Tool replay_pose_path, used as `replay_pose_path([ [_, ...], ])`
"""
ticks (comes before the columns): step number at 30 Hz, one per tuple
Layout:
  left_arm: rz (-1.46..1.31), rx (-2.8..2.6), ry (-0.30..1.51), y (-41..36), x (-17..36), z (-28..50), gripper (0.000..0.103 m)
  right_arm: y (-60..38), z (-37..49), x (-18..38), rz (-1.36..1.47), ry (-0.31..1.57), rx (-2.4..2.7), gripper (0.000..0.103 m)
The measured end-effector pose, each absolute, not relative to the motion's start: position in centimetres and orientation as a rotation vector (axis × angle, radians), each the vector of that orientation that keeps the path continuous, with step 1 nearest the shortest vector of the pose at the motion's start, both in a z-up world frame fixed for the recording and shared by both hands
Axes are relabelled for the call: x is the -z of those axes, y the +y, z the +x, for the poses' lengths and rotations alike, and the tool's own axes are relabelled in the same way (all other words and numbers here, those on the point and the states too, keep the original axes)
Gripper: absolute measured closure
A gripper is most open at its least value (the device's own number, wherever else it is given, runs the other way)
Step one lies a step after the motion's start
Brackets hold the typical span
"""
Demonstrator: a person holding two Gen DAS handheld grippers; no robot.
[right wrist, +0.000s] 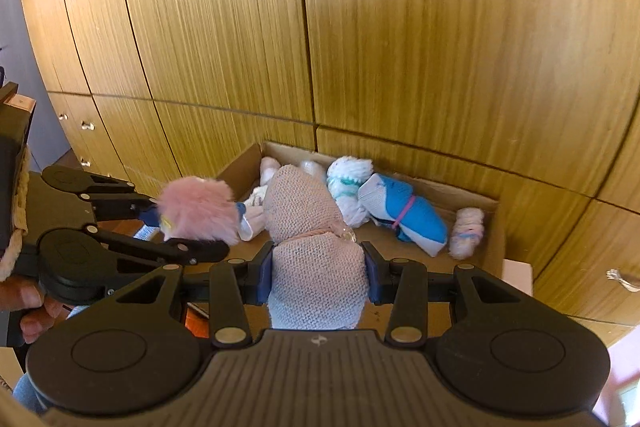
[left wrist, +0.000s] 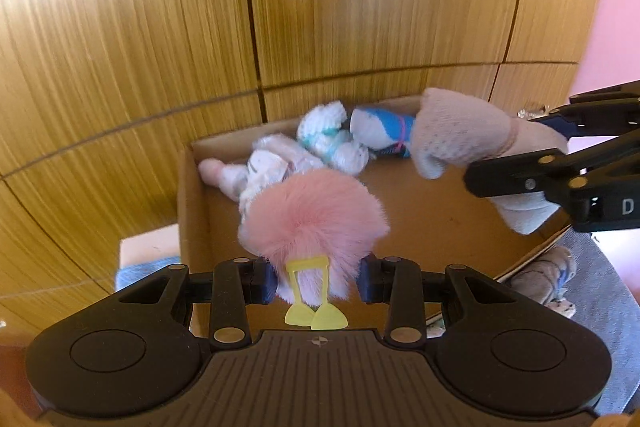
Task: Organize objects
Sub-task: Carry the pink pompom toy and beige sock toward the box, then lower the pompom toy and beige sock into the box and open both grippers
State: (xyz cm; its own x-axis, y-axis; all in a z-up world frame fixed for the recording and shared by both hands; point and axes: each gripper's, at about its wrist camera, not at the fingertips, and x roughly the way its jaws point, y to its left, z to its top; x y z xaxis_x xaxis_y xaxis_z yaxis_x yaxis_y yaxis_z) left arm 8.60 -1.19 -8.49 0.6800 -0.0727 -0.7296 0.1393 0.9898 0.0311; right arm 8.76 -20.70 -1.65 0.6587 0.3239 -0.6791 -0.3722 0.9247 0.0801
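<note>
My left gripper (left wrist: 318, 277) is shut on a fluffy pink sock bundle (left wrist: 316, 219) with a yellow plastic hanger tag, held over the near left part of a cardboard box (left wrist: 190, 187). It also shows in the right wrist view (right wrist: 198, 211). My right gripper (right wrist: 319, 269) is shut on a beige knitted sock bundle (right wrist: 312, 239), held over the box (right wrist: 486, 211); it shows in the left wrist view (left wrist: 452, 135) too. In the box lie a pink-white bundle (left wrist: 236, 177), a white-teal bundle (left wrist: 332, 135) and a blue-white bundle (left wrist: 384, 129).
A wooden wardrobe wall (left wrist: 320, 7) stands right behind the box. A small pale rolled bundle (right wrist: 466, 231) lies in the box's right end. More socks (left wrist: 548, 279) lie on a grey cloth at the right, outside the box.
</note>
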Motion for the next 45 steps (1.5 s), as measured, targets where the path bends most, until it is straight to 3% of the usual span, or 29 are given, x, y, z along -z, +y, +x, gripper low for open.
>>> replay_pose_path([
  [13,0.063,0.105,0.910,0.7,12.6,12.0,0.059,-18.0,14.5,6.2,-0.080,0.869,-0.376,0.063],
  [26,0.187,-0.008,0.846,0.3,13.4,11.9,0.058,-15.3,17.9,8.6,-0.039,0.940,-0.411,0.063],
  [36,0.198,-0.021,0.833,0.4,13.3,12.0,0.051,-13.7,18.7,8.6,-0.071,0.954,-0.414,0.063],
  [39,0.203,-0.018,0.831,0.1,12.9,11.9,0.039,-13.8,18.7,8.7,-0.064,0.957,-0.415,0.061],
  [41,0.221,-0.024,0.815,-0.4,12.6,11.9,0.024,-13.9,18.6,8.7,-0.054,0.964,-0.418,0.058],
  [45,0.217,-0.025,0.810,-0.7,12.0,11.9,0.022,-14.3,18.3,8.5,-0.051,0.965,-0.418,0.057],
])
